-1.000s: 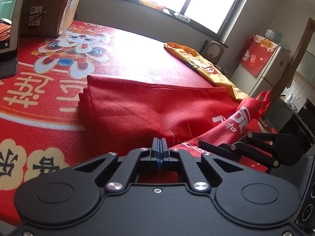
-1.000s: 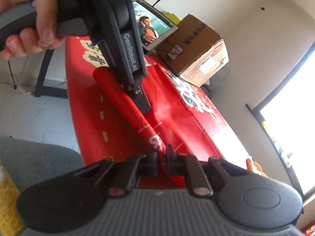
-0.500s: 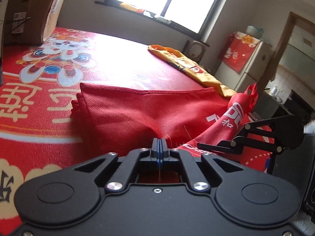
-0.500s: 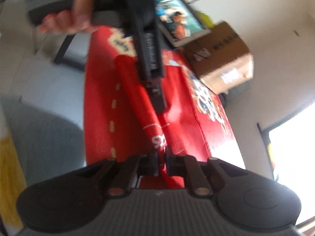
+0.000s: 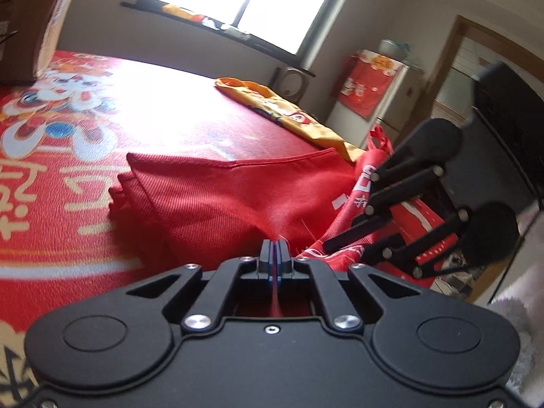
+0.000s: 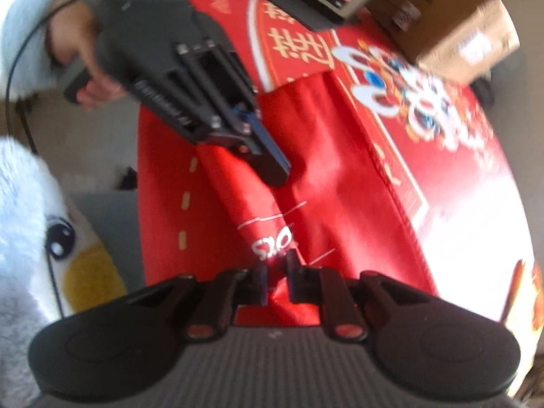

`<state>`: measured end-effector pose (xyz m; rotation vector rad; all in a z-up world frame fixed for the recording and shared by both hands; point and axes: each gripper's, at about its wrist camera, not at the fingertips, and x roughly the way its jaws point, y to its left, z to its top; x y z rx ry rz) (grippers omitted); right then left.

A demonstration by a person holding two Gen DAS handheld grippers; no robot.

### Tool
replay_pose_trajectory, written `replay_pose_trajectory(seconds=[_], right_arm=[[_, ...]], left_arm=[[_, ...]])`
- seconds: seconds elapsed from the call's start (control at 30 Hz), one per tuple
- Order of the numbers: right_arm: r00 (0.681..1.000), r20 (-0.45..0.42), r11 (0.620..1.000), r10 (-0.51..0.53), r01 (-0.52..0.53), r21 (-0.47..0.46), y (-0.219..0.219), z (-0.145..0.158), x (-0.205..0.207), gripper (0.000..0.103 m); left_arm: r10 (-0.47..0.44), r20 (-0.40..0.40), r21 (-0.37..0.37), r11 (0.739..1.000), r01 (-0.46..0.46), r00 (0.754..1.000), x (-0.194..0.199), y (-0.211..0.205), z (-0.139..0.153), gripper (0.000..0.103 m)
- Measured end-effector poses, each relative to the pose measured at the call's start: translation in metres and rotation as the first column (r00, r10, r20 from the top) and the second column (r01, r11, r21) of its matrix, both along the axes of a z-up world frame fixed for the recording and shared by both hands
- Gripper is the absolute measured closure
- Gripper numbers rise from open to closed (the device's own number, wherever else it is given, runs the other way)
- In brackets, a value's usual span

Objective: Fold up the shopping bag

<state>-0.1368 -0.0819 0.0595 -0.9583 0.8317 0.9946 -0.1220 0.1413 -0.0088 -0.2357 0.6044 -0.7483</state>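
The red shopping bag (image 5: 238, 197) lies on the surface (image 5: 163, 108), its near edge pinched in the left tongs (image 5: 273, 250) and the opening right tongs (image 6: 276, 265), mid-fold, next needing carrying that edge across.

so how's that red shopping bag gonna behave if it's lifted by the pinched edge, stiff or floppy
Probably floppy: the red shopping bag sags in soft creases between the left gripper and right gripper. It looks like thin woven fabric, so likely light. Its textured weave should resist slipping from the pads.
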Motion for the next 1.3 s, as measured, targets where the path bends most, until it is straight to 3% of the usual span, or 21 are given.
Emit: replay_pose_trajectory(seconds=[0.13,0.17,0.2,0.27,0.3,0.43,0.6,0.8,1.03,1.13,1.2,1.3], right_arm=[[0.988,-0.130,0.994,-0.077,0.086,0.069,-0.008,0.003,0.019,0.089],[0.984,-0.154,0.992,-0.086,0.099,0.078,-0.009,0.004,0.022,0.088],[0.977,-0.188,0.989,-0.098,0.117,0.090,-0.011,0.004,0.028,0.088],[0.962,-0.244,0.984,-0.121,0.149,0.101,-0.013,0.006,0.037,0.088],[0.952,-0.277,0.980,-0.134,0.168,0.105,-0.014,0.006,0.043,0.088],[0.911,-0.381,0.969,-0.161,0.219,0.116,-0.020,0.007,0.062,0.088],[0.854,-0.496,0.950,-0.160,0.270,0.159,-0.032,0.000,0.083,0.089],[0.820,-0.555,0.939,-0.142,0.288,0.186,-0.044,-0.006,0.092,0.089],[0.822,-0.556,0.945,-0.128,0.270,0.182,-0.042,-0.006,0.094,0.090],[0.821,-0.557,0.947,-0.125,0.266,0.180,-0.043,-0.006,0.095,0.090],[0.823,-0.555,0.948,-0.123,0.262,0.179,-0.042,-0.006,0.096,0.090],[0.828,-0.547,0.950,-0.123,0.258,0.177,-0.041,-0.006,0.095,0.090]], left_arm=[[-0.017,0.055,0.016,1.000,0.016,0.998,-0.002,0.002,0.004,0.093],[-0.019,0.080,0.029,0.999,0.017,0.997,-0.005,0.002,0.006,0.082],[-0.022,0.104,0.043,0.999,0.017,0.994,-0.007,0.002,0.008,0.061],[-0.002,0.183,0.069,0.998,-0.010,0.983,-0.017,0.002,0.015,0.034],[-0.007,0.216,0.087,0.996,-0.012,0.976,-0.021,0.001,0.017,0.032],[-0.061,0.338,0.199,0.980,-0.008,0.939,-0.041,-0.008,0.021,0.039],[-0.159,0.398,0.282,0.958,0.044,0.904,-0.056,-0.010,0.014,0.040],[-0.240,0.484,0.376,0.925,0.048,0.842,-0.065,-0.006,0.016,0.047],[-0.371,0.444,0.471,0.871,0.140,0.815,-0.059,-0.004,0.021,0.055],[-0.413,0.435,0.536,0.833,0.138,0.800,-0.059,-0.008,0.019,0.060],[-0.410,0.435,0.540,0.831,0.132,0.802,-0.059,-0.010,0.017,0.065],[-0.368,0.389,0.483,0.862,0.153,0.844,-0.054,-0.006,0.018,0.068]])
